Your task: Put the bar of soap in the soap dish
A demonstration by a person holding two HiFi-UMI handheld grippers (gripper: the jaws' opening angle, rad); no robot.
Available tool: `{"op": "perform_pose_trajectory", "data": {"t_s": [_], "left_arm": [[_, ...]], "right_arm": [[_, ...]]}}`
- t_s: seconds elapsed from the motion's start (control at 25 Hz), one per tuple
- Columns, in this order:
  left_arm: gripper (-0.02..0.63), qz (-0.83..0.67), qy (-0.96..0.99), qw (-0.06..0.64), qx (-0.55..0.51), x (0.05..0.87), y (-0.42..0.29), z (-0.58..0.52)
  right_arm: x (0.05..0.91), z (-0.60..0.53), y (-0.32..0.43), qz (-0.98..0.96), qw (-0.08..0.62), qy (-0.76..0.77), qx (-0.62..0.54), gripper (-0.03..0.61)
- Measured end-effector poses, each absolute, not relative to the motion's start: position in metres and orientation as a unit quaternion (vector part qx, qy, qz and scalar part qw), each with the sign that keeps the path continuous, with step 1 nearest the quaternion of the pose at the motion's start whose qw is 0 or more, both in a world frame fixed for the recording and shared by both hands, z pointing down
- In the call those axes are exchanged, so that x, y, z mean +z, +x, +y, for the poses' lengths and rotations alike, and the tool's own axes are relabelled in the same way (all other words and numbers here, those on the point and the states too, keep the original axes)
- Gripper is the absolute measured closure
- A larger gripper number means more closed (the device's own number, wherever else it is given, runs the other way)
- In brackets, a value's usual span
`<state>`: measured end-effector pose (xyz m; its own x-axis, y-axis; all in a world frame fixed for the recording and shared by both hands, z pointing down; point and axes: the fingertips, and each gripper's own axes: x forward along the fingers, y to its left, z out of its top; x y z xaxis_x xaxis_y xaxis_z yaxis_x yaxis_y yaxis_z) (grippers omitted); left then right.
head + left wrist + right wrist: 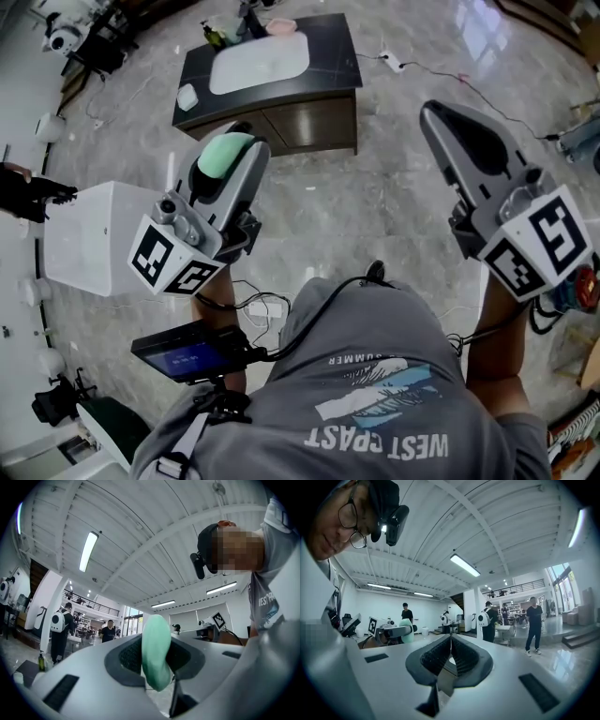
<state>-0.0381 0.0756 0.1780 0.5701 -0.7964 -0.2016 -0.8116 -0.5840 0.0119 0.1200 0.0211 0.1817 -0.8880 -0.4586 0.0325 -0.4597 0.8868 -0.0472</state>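
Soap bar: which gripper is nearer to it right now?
Left. The left gripper has the green soap bar clamped between its jaws. The right gripper is shut on nothing, held apart at the person's right side.

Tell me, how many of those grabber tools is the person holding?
2. The left gripper, on the head view's left, grips a green bar of soap; the right gripper, on the right, is shut and empty. None appears hidden.
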Motion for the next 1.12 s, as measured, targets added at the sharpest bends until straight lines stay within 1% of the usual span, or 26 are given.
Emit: {"op": "perform_pose_trajectory", "data": {"t_s": [0.2, 0.44, 0.64, 0.84, 1.12], "left_arm": [[0.502, 0.460, -0.883, 0.036, 0.084, 0.181, -0.015, 0.051], [0.502, 0.455, -0.888, 0.029, 0.069, 0.189, -0.005, 0.020], [0.502, 0.441, -0.895, 0.022, 0.067, 0.199, -0.018, -0.015], [0.502, 0.421, -0.904, 0.027, 0.073, 0.185, -0.030, -0.028], [0.502, 0.400, -0.912, 0.025, 0.084, 0.186, -0.080, -0.073]], "right_arm": [[0.185, -0.002, 0.139, -0.974, 0.006, 0.224, 0.032, 0.571], [0.196, -0.029, 0.139, -0.974, 0.004, 0.222, 0.047, 0.571], [0.205, -0.060, 0.126, -0.970, 0.003, 0.236, 0.052, 0.571], [0.192, -0.069, 0.111, -0.967, 0.004, 0.250, 0.045, 0.571], [0.194, -0.106, 0.063, -0.961, 0.013, 0.272, 0.042, 0.571]]}}
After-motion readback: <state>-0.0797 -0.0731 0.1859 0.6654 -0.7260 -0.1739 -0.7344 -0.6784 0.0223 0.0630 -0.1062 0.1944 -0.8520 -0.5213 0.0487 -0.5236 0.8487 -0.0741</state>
